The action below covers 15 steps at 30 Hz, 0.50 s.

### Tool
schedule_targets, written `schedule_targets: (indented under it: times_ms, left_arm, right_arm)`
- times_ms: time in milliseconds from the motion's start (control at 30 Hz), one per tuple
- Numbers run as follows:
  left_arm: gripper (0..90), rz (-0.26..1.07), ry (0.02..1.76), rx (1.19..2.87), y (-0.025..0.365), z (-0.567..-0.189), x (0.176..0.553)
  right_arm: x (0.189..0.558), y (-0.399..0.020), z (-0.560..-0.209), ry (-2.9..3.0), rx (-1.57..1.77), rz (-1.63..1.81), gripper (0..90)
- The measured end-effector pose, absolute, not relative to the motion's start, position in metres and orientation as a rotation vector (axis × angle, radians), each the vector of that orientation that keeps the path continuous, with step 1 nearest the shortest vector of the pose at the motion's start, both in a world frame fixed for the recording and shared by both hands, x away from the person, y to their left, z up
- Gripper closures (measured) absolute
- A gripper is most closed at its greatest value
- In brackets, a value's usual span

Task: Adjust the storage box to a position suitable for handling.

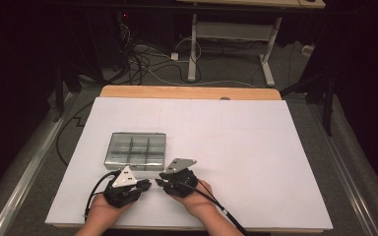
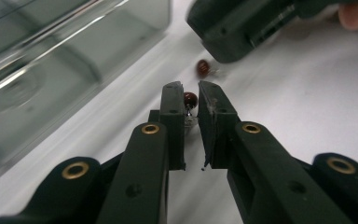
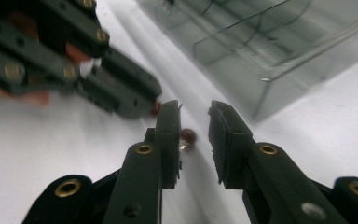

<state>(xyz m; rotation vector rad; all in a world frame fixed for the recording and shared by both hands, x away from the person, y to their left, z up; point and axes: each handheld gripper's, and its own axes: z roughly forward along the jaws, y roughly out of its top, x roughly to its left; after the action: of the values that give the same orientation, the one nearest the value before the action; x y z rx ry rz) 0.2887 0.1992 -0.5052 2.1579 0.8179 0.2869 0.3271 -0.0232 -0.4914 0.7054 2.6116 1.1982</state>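
Now, setting: a person is sitting at a table (image 1: 275, 162) covered in white, holding a black two-jaw gripper in each hand, the tips facing each other just in front of a clear compartment box (image 1: 135, 150).
Left gripper (image 2: 191, 93): its jaws are standing a narrow gap apart, with a small dark red bead (image 2: 190, 99) on a thin metal stem sitting between the tips, against the left jaw; whether the pads are pressing it cannot be told.
Right gripper (image 3: 193, 109): its jaws are standing a little wider apart, and a dark red bead (image 3: 188, 136) is lying on the white surface in the gap, close to the left jaw and clear of the right one.
Second bead in the left gripper view (image 2: 203, 68): it is lying on the table beyond the jaw tips, just under the other gripper's body.
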Motion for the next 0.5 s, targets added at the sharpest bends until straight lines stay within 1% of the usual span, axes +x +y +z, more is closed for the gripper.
schedule_targets:
  times_ms: [100, 167, 200, 367, 500]
  left_arm:
    - [78.7, 0.297, 0.834, 2.142, 0.206, -0.505, 0.288]
    - [78.7, 0.298, 0.837, 2.134, 0.208, -0.504, 0.287]
    - [78.7, 0.299, 0.836, 2.13, 0.208, -0.504, 0.287]
    - [78.7, 0.279, 0.828, 2.118, 0.207, -0.505, 0.287]
    - [78.7, 0.257, 0.807, 2.109, 0.198, -0.504, 0.288]
  right_arm:
    - [0.328, -0.015, -0.496, 2.633, 0.684, 1.141, 73.0]
    - [0.327, -0.011, -0.499, 2.624, 0.68, 1.091, 78.7]
    - [0.327, -0.011, -0.498, 2.617, 0.681, 1.086, 79.8]
    - [0.328, -0.013, -0.498, 2.624, 0.668, 1.095, 80.5]
    - [0.323, -0.024, -0.493, 2.598, 0.676, 1.143, 80.5]
